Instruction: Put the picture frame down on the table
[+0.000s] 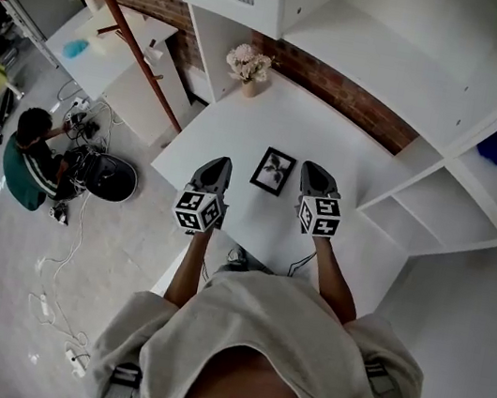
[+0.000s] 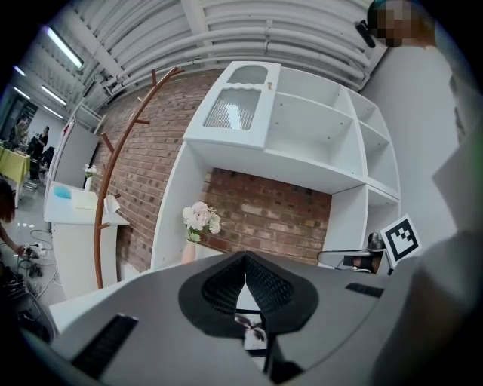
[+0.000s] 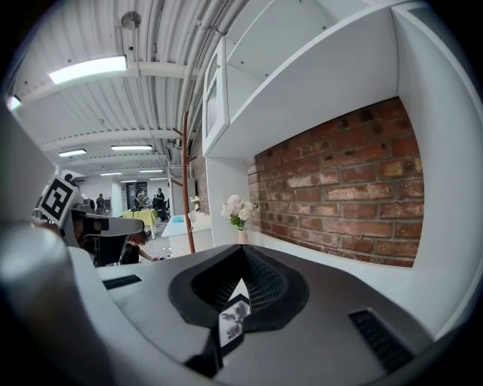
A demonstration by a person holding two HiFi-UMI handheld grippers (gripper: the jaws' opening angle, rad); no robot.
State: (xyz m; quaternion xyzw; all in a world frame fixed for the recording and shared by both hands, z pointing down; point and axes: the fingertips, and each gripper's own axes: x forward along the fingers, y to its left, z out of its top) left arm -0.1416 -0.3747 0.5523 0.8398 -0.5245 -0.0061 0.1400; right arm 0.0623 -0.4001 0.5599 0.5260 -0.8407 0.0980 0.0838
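Lying face up on the white tabletop (image 1: 245, 112): one picture frame (image 1: 273, 171), between the two claws and touching neither. It is in portrait format. Its long axis runs away from the person toward the brick wall (image 1: 344, 91), and in the head view the far short edge leans slightly right. The moulding is narrow and black, around a white ground that carries a dark, leafy or floral print whose detail is too small to read.

Left claw (image 1: 221, 164) – jaws clenched tip to tip, nothing between them, hovering just left of the frame. Right claw (image 1: 314, 170) – likewise clenched and empty, just right of the frame. In each gripper view the frame shows below the closed jaws.

Further back on the tabletop, near the wall, stands a vase of pale flowers (image 1: 250, 68), well apart from the frame. White shelving (image 1: 423, 72) sits above and to the right.
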